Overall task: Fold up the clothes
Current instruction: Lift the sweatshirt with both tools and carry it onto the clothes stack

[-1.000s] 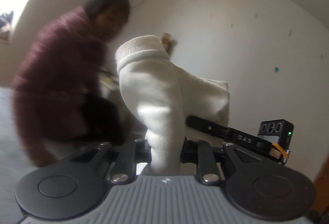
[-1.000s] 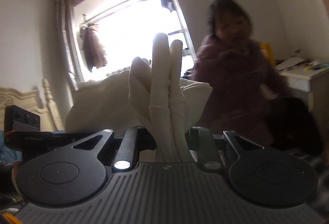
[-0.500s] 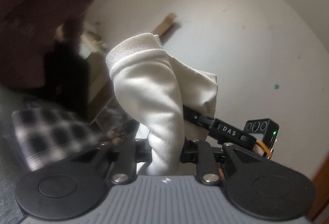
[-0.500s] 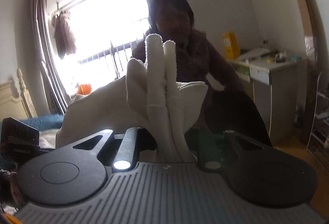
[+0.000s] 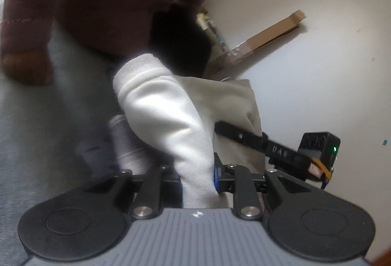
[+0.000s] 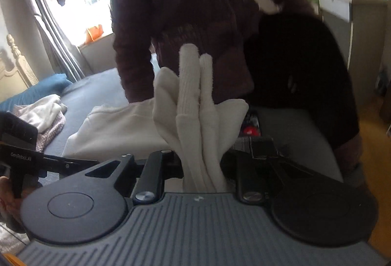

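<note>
A white sweatshirt (image 5: pixel 166 114) is bunched up and stretched between both grippers. In the left wrist view my left gripper (image 5: pixel 198 178) is shut on a thick fold with a ribbed cuff at its top. My right gripper (image 6: pixel 202 168) has two ribbed cuff ends (image 6: pixel 193 85) and more cloth between its jaws, which are opening while the cloth still sits pinched there. The rest of the sweatshirt (image 6: pixel 117 126) drapes left onto the bed. Both pairs of fingertips are hidden by cloth.
A person in a maroon sweater (image 6: pixel 185 9) bends close over the grey bed (image 6: pixel 97 92). A pile of clothes (image 6: pixel 44 114) lies at the bed's left, a black garment (image 6: pixel 305 70) at the right. A desk (image 6: pixel 342 2) and cardboard (image 5: pixel 268 31) stand by the walls.
Both grippers have dropped and tilted down with the sweatshirt still held. The bed has come into the right view, and the person now fills the top of both views.
</note>
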Action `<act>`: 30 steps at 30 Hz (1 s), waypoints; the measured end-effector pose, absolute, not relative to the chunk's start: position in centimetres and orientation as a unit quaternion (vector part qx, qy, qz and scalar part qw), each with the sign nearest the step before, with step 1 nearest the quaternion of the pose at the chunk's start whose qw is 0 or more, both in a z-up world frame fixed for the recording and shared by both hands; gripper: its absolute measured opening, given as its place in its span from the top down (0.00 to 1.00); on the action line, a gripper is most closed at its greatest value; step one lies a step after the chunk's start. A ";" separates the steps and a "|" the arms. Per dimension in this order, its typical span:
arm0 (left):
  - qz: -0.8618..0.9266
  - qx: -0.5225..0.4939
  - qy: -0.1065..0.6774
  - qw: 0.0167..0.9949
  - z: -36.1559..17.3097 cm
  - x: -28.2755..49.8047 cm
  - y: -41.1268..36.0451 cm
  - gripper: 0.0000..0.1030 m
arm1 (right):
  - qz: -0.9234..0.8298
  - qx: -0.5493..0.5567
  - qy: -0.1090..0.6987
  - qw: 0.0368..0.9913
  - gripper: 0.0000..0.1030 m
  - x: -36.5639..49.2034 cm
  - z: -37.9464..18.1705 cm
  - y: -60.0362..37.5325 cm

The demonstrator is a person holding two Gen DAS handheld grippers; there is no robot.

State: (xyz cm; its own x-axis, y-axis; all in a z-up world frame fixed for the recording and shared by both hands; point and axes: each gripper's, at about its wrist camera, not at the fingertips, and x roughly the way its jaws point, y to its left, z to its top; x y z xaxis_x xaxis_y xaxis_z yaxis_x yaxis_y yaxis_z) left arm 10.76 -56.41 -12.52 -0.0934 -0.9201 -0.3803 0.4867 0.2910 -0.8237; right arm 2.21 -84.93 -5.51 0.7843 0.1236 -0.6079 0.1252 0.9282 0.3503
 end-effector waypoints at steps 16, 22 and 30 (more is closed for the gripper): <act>-0.504 -0.267 0.474 0.671 -12.6 16.9 -54.9 0.31 | -0.148 0.276 0.146 0.938 0.39 -9.8 -2.2 -84.4; -0.515 -0.205 0.360 0.751 -7.5 15.0 -52.1 0.22 | -0.235 0.239 0.074 0.939 0.40 -20.9 -3.4 -77.6; -0.596 0.107 0.255 0.754 -8.1 4.9 -59.0 0.13 | -0.224 0.144 0.130 0.955 0.55 -22.5 -9.7 -69.0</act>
State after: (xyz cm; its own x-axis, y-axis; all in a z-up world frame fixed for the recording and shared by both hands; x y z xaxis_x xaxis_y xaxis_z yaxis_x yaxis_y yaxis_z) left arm 4.94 -58.97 -8.08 0.1601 -0.8434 -0.5128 0.9531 0.2672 -0.1420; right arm -22.51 -69.02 -9.72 0.8657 -0.3903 -0.3134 0.4654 0.8581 0.2169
